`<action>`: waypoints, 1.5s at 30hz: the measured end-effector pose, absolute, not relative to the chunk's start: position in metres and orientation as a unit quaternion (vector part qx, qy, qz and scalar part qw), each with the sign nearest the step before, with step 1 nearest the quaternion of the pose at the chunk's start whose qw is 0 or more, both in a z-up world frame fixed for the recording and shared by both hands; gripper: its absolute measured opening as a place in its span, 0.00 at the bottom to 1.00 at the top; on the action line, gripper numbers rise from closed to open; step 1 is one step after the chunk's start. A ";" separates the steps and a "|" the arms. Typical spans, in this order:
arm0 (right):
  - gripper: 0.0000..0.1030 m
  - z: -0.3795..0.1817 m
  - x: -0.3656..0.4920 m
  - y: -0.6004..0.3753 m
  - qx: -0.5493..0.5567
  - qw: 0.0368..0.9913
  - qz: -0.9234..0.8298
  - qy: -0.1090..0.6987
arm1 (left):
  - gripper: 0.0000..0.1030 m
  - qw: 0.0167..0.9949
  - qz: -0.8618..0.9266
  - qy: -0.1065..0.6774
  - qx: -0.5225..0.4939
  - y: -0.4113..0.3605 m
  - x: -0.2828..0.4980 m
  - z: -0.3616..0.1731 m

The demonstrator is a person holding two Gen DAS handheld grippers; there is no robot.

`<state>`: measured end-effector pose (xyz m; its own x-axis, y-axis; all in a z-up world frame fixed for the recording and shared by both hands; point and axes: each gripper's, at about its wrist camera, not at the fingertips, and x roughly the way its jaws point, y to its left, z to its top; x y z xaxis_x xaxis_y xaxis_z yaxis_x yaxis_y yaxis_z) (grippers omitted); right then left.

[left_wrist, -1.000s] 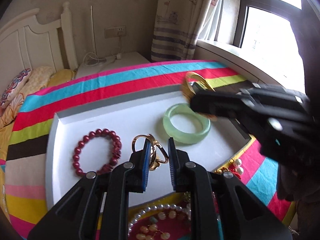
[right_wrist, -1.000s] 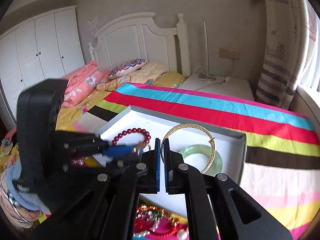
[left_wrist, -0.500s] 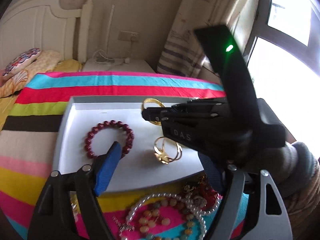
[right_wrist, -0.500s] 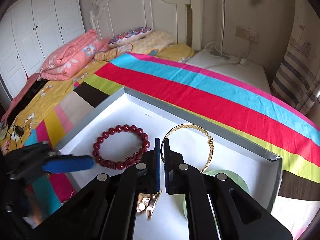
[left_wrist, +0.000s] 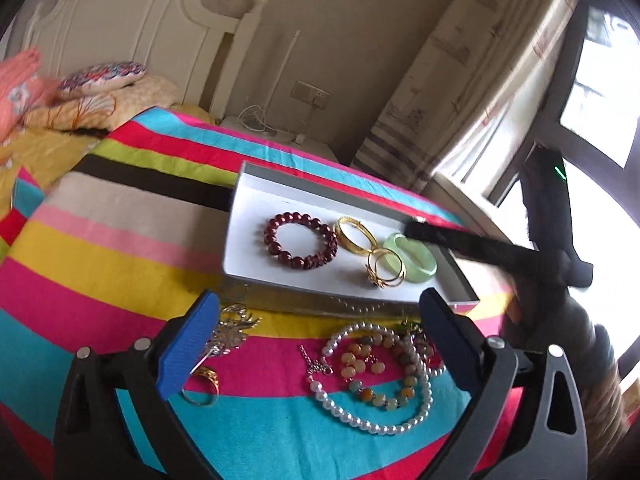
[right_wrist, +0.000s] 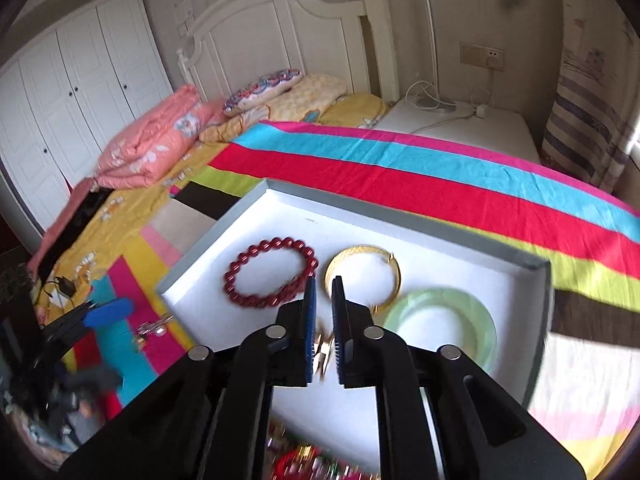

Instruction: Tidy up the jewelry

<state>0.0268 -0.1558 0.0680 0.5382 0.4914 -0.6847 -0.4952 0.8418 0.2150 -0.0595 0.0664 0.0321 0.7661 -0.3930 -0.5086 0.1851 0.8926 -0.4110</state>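
A white tray [left_wrist: 280, 204] [right_wrist: 280, 216] lies on a striped bedspread. In it are a red bead bracelet [left_wrist: 300, 240] [right_wrist: 270, 274], a gold bangle [left_wrist: 352, 234] [right_wrist: 362, 270], a gold ring-shaped piece [left_wrist: 384, 270] and a green jade bangle [left_wrist: 412, 262] [right_wrist: 440, 326]. My left gripper [left_wrist: 316, 340] is open and empty over loose jewelry in front of the tray: a pearl necklace [left_wrist: 372, 420], beads [left_wrist: 360, 364], a gold ring [left_wrist: 200, 388]. My right gripper [right_wrist: 323, 316] hovers over the tray, jaws slightly apart and empty; it shows as a dark arm in the left wrist view [left_wrist: 480, 246].
A silver brooch [left_wrist: 228, 328] [right_wrist: 152, 330] lies on the bedspread left of the tray. Pillows and a folded pink quilt [right_wrist: 156, 140] are at the headboard. A white nightstand [right_wrist: 460, 124] and a curtain [left_wrist: 440, 100] stand behind.
My right gripper has let go of the gold bangle, which now lies flat in the tray. My left gripper has opened wide and pulled back over the loose jewelry.
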 end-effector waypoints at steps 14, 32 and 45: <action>0.77 0.050 -0.075 -0.202 0.041 0.902 0.252 0.349 | 0.97 0.922 -0.145 0.313 -0.177 0.065 -0.061 0.030; 0.40 0.035 -0.081 -0.178 -0.034 0.874 0.285 0.393 | 0.97 0.919 -0.149 0.318 -0.182 0.065 -0.060 0.029; 0.19 0.035 -0.057 -0.158 -0.070 0.874 0.236 0.419 | 0.97 0.919 -0.153 0.314 -0.185 0.065 -0.061 0.029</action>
<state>-0.0568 -0.1578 0.0346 0.5377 0.3542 -0.7651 -0.4711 0.8788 0.0758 -0.0612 0.0652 0.0295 0.7558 -0.3980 -0.5199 0.1658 0.8845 -0.4361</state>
